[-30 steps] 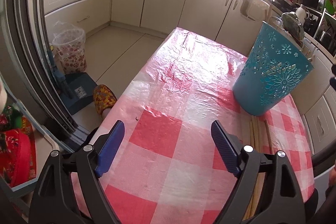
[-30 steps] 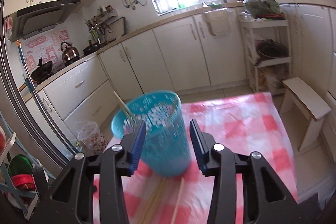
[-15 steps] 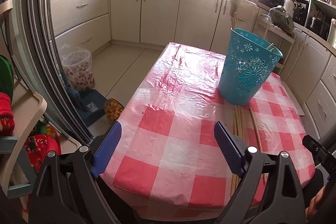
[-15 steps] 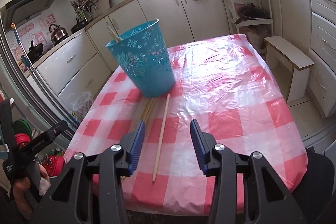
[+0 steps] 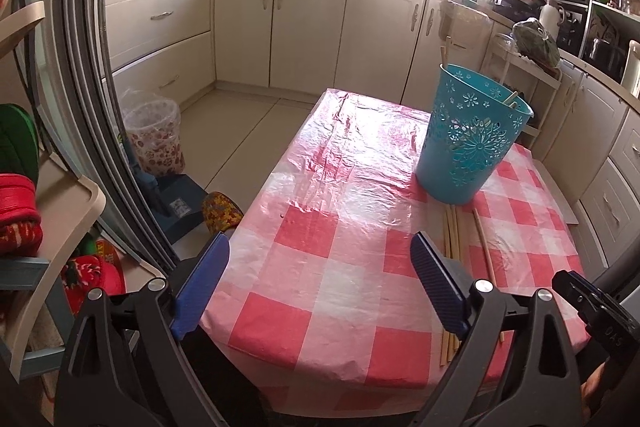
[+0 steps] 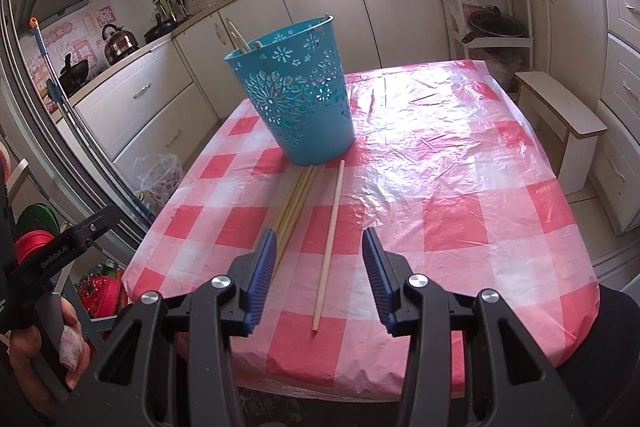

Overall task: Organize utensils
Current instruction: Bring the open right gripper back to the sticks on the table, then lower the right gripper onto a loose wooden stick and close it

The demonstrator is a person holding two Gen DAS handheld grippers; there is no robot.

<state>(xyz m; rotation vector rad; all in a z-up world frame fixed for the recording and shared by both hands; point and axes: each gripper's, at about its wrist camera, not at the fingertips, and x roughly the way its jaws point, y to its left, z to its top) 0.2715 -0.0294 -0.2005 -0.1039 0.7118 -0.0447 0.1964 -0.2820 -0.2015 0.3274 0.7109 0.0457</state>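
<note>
A teal cut-out basket (image 5: 472, 143) stands on the red-checked tablecloth (image 5: 340, 267), with a few chopsticks (image 6: 240, 37) poking out of it. In front of the basket (image 6: 296, 103) lie a bundle of wooden chopsticks (image 6: 296, 199) and one longer single stick (image 6: 332, 223). My right gripper (image 6: 319, 239) hovers open over the near end of that single stick, touching nothing. My left gripper (image 5: 318, 243) is open wide above the table's near left corner, empty, with the bundle (image 5: 452, 227) just right of its right finger.
A small wooden stool (image 6: 560, 115) stands to the right of the table. On the floor to the left are a lined bin (image 5: 154, 139) and a slipper (image 5: 220, 211). A shelf rack (image 5: 40, 187) is close on the left. Cabinets line the far walls.
Both grippers have drawn back from the basket toward the table's near edge. The right one has sunk over the loose sticks. The left jaws have spread a little wider.
</note>
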